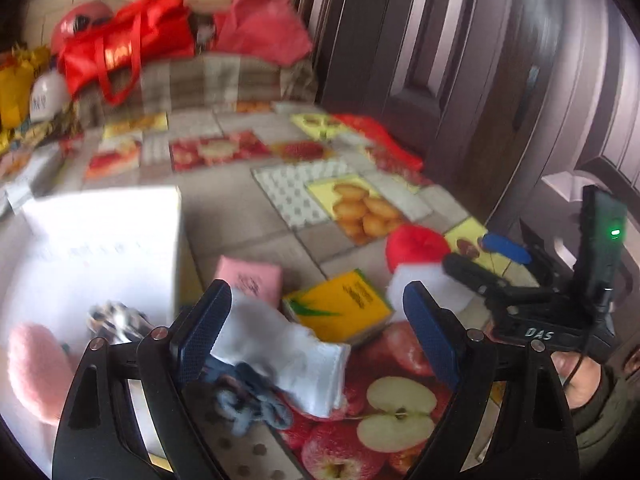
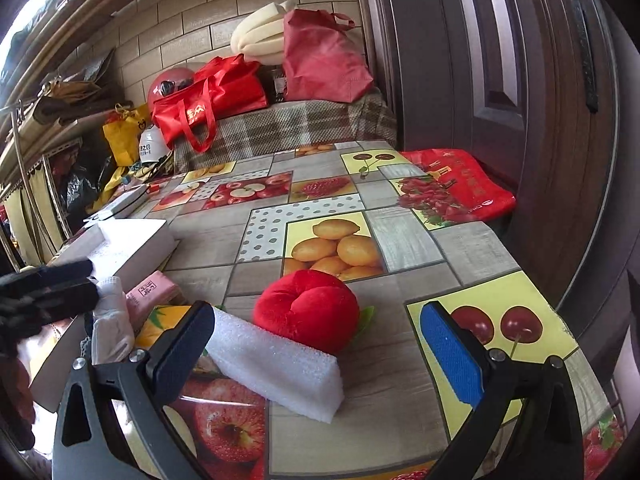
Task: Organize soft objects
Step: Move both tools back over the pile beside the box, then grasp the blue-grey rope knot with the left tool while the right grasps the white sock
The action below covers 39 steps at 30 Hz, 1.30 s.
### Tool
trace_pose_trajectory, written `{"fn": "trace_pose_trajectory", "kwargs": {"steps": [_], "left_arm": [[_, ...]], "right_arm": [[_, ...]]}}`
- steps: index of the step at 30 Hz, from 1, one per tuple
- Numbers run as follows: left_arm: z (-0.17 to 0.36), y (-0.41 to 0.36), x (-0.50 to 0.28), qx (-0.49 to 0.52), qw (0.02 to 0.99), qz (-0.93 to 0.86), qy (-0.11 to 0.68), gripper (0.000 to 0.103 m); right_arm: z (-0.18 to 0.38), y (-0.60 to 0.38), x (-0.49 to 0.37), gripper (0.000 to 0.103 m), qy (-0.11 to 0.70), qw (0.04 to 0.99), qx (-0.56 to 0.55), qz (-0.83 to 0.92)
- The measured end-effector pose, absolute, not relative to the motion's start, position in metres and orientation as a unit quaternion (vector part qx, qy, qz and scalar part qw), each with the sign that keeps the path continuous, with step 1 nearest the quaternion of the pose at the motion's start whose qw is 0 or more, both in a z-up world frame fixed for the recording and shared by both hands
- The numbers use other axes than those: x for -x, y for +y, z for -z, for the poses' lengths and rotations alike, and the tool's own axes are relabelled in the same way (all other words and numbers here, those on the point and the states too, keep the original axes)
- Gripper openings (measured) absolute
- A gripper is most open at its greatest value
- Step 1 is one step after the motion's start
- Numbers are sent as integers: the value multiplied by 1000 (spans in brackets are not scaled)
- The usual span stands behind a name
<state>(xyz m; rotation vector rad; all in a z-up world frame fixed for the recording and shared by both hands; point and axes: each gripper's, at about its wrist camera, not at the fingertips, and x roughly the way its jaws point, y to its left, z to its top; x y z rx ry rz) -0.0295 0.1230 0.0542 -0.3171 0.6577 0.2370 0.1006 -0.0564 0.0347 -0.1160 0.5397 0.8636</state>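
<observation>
With both jaws wide and empty, the left gripper (image 1: pixel 316 320) over the white sock (image 1: pixel 288 354) may snag the grey cloth (image 1: pixel 252 396) too, while the right gripper (image 2: pixel 316 344) could nudge the foam block (image 2: pixel 280 364) toward the desk's (image 2: pixel 452 240) near edge.

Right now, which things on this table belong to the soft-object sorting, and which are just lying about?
Job items:
- white sock
- blue-grey knit piece
- red plush apple
- white foam block
- pink fuzzy item in the white box

Lying about:
- red bags
- white helmet
- flat red bag at the table's far edge
- yellow packet and pink packet: possibly job items, unclear
</observation>
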Motion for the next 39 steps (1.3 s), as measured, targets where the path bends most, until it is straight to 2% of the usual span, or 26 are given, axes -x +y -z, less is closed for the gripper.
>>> {"fn": "trace_pose_trajectory", "kwargs": {"steps": [3,6,8,12,15,19,21,27,30,32,34,39], "left_arm": [[-46,102,29,145,927,-78,336,88],[-40,70,36,202,913,70,347,88],[-41,46,44,194,909,122,348,88],[-74,34,85,103,950,82,283,88],[-92,63,101,94,961,15,260,88],[-91,112,76,166,941,-40,293,88],[-83,117,57,166,933,-62,314,88],[-36,88,9,106,900,-99,411,88],[-13,75,7,158,888,-29,432,88],[-11,59,12,201,880,60,427,88],[-21,43,20,193,885,99,411,88],[-69,69,55,137,929,22,344,88]], "right_arm": [[-35,-59,-101,103,255,873,46,-414],[-36,-66,-105,103,256,875,25,-410],[-35,-70,-109,103,261,875,9,-407],[-34,-80,-118,103,272,873,-26,-404],[-32,-81,-121,103,280,871,-35,-403],[-34,-80,-118,103,274,872,-30,-405],[-35,-80,-115,103,268,874,-27,-405],[-35,-82,-116,103,271,872,-35,-405],[-34,-84,-119,103,274,871,-44,-406],[-34,-85,-119,103,275,871,-48,-405],[-34,-87,-120,103,275,871,-53,-405],[-33,-93,-123,103,275,871,-70,-400]]}}
